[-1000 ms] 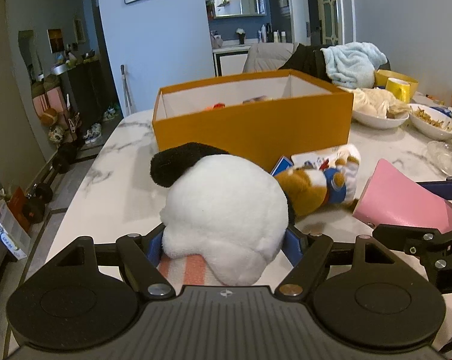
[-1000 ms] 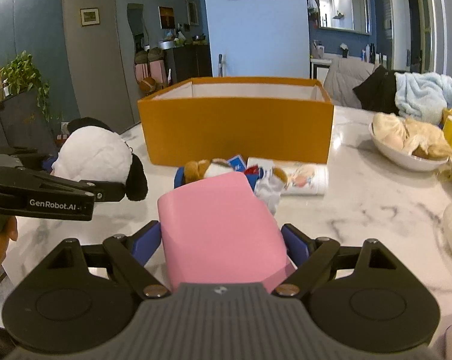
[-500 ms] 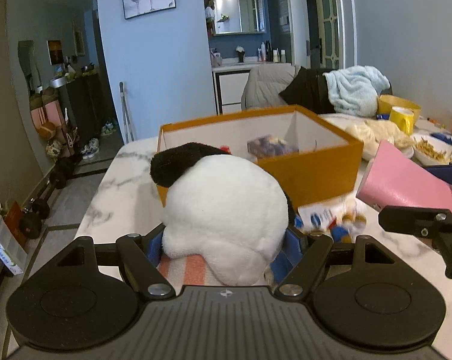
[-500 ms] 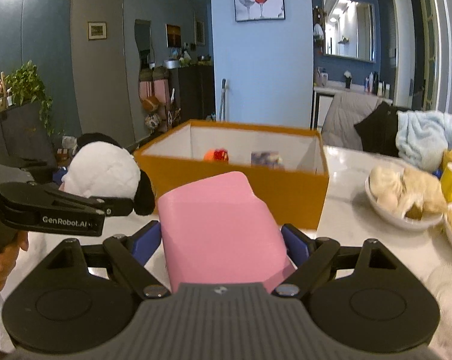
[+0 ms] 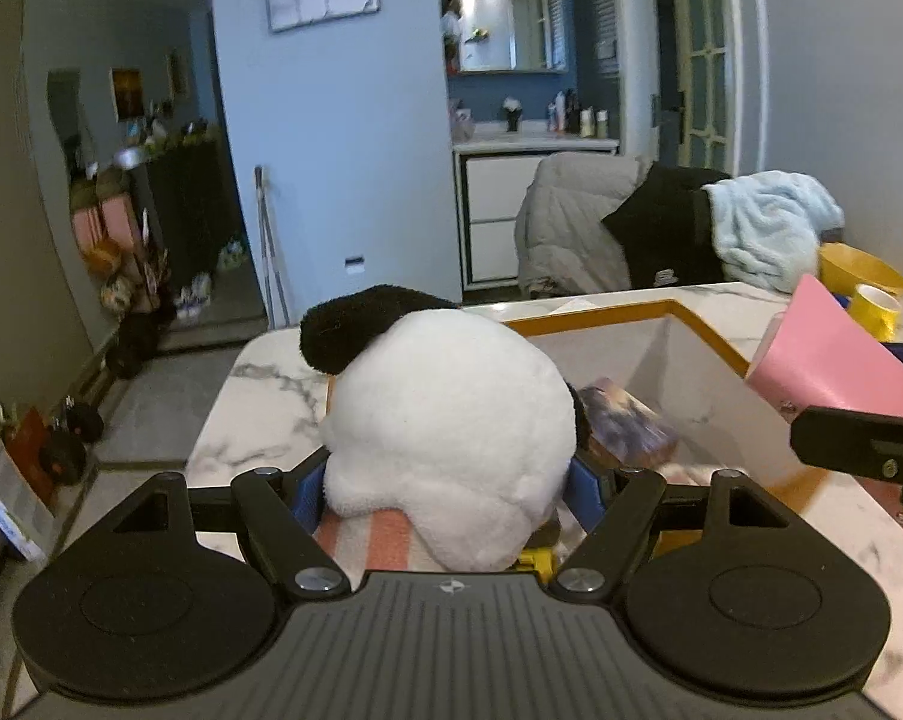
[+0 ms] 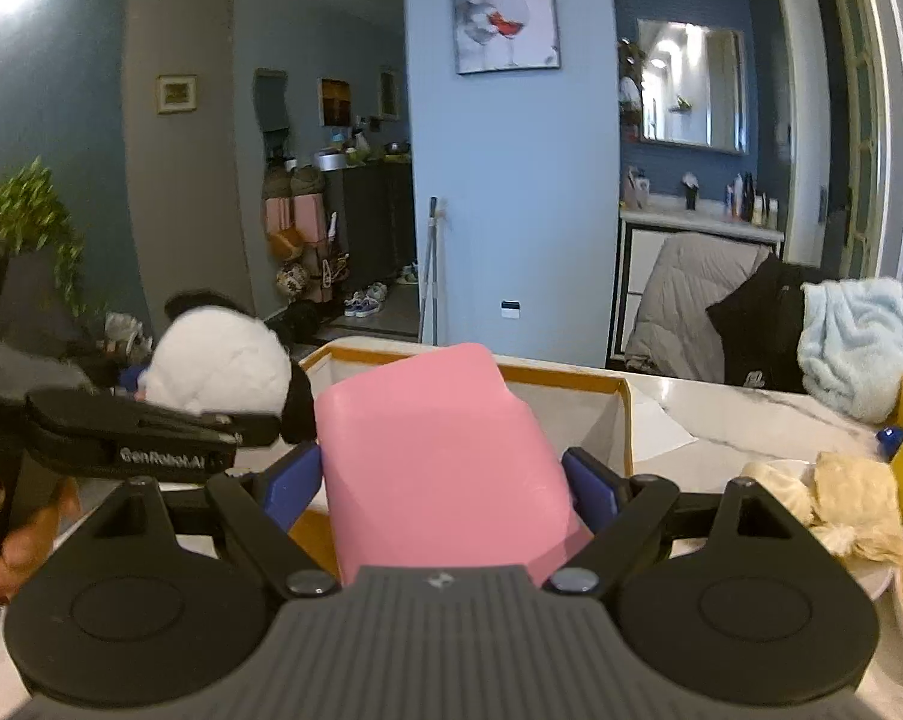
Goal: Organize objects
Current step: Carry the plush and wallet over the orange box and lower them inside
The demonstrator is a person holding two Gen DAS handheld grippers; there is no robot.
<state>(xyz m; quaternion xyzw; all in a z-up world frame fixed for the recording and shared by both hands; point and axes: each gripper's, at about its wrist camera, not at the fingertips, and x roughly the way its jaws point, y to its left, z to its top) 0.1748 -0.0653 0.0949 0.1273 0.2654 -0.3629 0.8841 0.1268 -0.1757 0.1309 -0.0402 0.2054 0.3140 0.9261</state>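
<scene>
Both claws have risen from the table and now hang over the one orange box (image 5: 700, 327) — the left claw (image 5: 448, 483) clamped on one white-and-black plush toy (image 5: 451, 438), the right claw (image 6: 445, 480) clamped on one pink pouch (image 6: 439, 456). Inside the box lies one purple packet (image 5: 625, 426), right of the plush. Two bowls — one of them the white bowl (image 6: 871, 576) — sit at the table's right.

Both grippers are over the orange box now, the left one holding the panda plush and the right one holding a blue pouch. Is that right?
Not quite: the pouch in the right gripper is pink, not blue, as the right wrist view shows. The rest holds: the left gripper holds the panda plush, and both are over the orange box.
</scene>
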